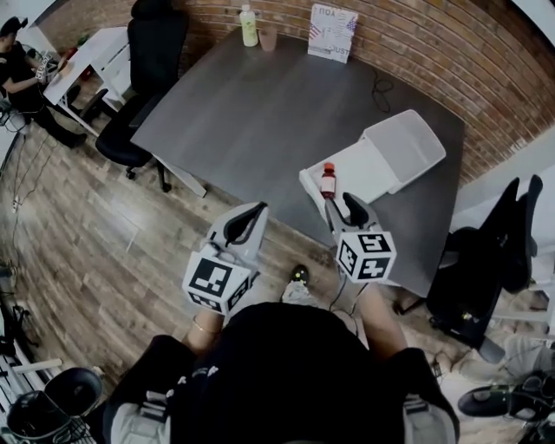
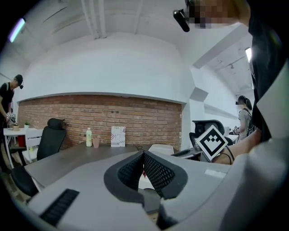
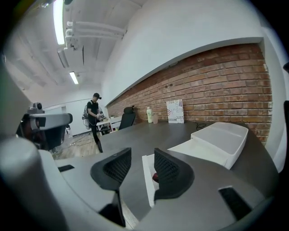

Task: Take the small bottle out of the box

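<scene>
The small bottle (image 1: 328, 182), clear with a red cap, stands upright at the near end of the open white box (image 1: 368, 166) on the grey table (image 1: 260, 113). The box's lid (image 1: 408, 143) lies folded back to the right. My right gripper (image 1: 340, 206) hovers just short of the bottle, open, with nothing between its fingers. In the right gripper view the red cap (image 3: 156, 177) peeks out behind the right finger of that gripper (image 3: 142, 153), above the box's near rim (image 3: 146, 180). My left gripper (image 1: 251, 212) is off the table's front edge, its jaws (image 2: 143, 154) shut and empty.
At the table's far edge stand a green bottle (image 1: 249, 26), a cup (image 1: 268, 36) and a printed card (image 1: 332, 32); a cable (image 1: 379, 91) lies near them. Office chairs (image 1: 152, 52) (image 1: 499, 251) flank the table. A person (image 1: 17, 69) sits at a desk far left.
</scene>
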A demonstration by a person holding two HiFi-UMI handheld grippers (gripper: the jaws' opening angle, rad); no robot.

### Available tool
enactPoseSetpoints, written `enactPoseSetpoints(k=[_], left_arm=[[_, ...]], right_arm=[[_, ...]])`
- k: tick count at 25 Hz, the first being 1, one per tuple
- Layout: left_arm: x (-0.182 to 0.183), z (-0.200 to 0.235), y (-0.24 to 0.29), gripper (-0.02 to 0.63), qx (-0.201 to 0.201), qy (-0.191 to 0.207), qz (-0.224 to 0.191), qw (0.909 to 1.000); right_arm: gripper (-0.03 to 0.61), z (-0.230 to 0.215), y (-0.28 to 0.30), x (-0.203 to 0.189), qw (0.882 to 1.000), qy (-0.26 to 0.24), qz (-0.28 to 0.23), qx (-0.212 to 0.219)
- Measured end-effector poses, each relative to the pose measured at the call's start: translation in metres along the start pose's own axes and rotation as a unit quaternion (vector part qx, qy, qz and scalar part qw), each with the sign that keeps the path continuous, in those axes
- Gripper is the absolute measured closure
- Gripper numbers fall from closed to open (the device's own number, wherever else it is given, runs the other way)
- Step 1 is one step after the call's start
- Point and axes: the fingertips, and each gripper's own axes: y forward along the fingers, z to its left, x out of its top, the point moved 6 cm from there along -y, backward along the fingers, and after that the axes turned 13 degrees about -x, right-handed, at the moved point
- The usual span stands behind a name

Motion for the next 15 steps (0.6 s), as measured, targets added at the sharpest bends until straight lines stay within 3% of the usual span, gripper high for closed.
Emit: enactPoseSetpoints(k=[10,15], left_arm=[[-0.002,0.037,0.036,0.615,0.047,-0.014,0.022,0.9985],[-0.002,0.051,0.059,0.615,0.045,-0.007,0.014,0.9989]], right_arm=[[0.396,-0.021,0.076,-0.021,0.997,-0.011,0.078,0.026],[0.382,-0.026,0.099,-0.034,0.992,-0.017,0.118,0.034]])
